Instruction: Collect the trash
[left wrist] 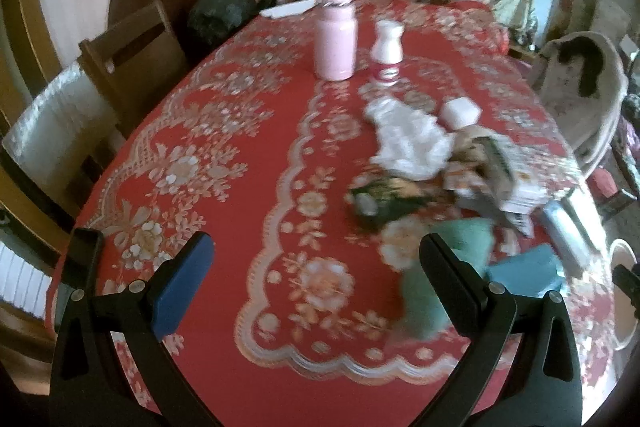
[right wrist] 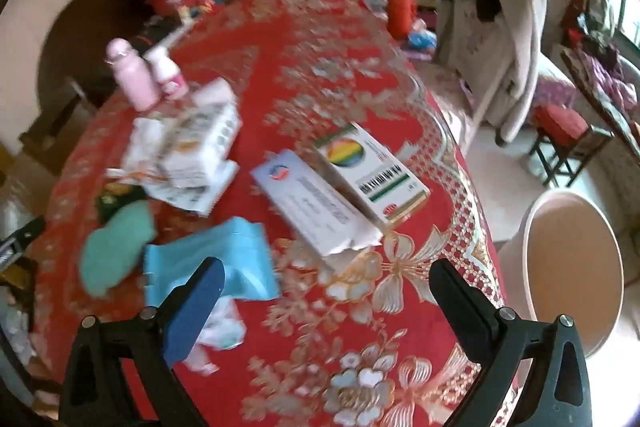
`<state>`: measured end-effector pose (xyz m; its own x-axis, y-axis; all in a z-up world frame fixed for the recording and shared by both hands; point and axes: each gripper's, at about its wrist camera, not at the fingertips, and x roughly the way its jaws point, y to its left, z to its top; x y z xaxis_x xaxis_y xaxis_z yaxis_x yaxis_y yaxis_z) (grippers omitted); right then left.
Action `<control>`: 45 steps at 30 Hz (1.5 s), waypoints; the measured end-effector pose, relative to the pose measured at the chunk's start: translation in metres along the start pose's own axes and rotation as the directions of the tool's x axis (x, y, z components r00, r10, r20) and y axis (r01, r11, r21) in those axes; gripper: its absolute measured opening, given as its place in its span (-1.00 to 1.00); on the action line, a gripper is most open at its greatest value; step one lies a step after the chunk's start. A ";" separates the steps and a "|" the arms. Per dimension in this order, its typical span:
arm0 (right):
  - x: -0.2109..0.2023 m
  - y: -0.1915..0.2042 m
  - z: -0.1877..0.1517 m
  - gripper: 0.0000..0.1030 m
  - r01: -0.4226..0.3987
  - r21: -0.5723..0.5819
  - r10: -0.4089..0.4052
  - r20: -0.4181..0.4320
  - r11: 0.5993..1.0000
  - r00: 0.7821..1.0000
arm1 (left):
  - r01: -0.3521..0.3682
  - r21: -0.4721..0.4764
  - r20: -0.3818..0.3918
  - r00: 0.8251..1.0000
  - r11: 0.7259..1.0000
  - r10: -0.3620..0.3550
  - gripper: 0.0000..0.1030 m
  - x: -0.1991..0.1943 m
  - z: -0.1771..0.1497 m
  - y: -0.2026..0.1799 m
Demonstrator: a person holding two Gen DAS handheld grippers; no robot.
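Trash lies on a red floral tablecloth (left wrist: 248, 307). In the left wrist view I see crumpled white paper (left wrist: 404, 137), a dark green wrapper (left wrist: 384, 197), torn cartons (left wrist: 500, 175), a green packet (left wrist: 448, 267) and a blue packet (left wrist: 524, 273). My left gripper (left wrist: 316, 251) is open and empty, left of the green packet. In the right wrist view two medicine boxes (right wrist: 372, 175) (right wrist: 316, 203), the blue packet (right wrist: 212, 255), the green packet (right wrist: 116, 247) and torn cartons (right wrist: 192, 155) lie ahead. My right gripper (right wrist: 326, 277) is open and empty above the cloth (right wrist: 360, 347).
A pink bottle (left wrist: 335, 35) and a small white bottle (left wrist: 387, 47) stand mid-table. A pale round bin (right wrist: 568, 267) stands beside the table's right edge. A chair with a jacket (right wrist: 504, 39) is beyond it. A wooden chair (left wrist: 132, 55) is on the left.
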<state>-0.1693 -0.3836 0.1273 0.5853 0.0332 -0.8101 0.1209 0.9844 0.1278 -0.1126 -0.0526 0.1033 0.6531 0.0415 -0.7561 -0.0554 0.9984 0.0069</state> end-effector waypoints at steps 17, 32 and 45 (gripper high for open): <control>-0.078 0.028 -0.005 0.98 0.005 -0.100 0.015 0.200 0.995 0.980 | 0.072 0.048 0.098 0.992 0.996 -0.076 0.98 -0.073 -0.019 -0.055; -0.090 0.028 -0.005 0.98 0.017 -0.095 0.006 0.230 0.995 0.973 | 0.103 0.064 0.110 0.988 0.993 -0.110 0.98 -0.088 -0.027 -0.073; -0.100 0.030 -0.004 0.98 0.024 -0.087 -0.001 0.260 0.996 0.966 | 0.124 0.053 0.122 0.984 0.991 -0.130 0.98 -0.093 -0.027 -0.073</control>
<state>-0.2271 -0.3567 0.2098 0.7736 -0.0136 -0.6335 0.0651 0.9962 0.0582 -0.1897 -0.1302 0.1556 0.7419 -0.0844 -0.6652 0.0664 0.9964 -0.0523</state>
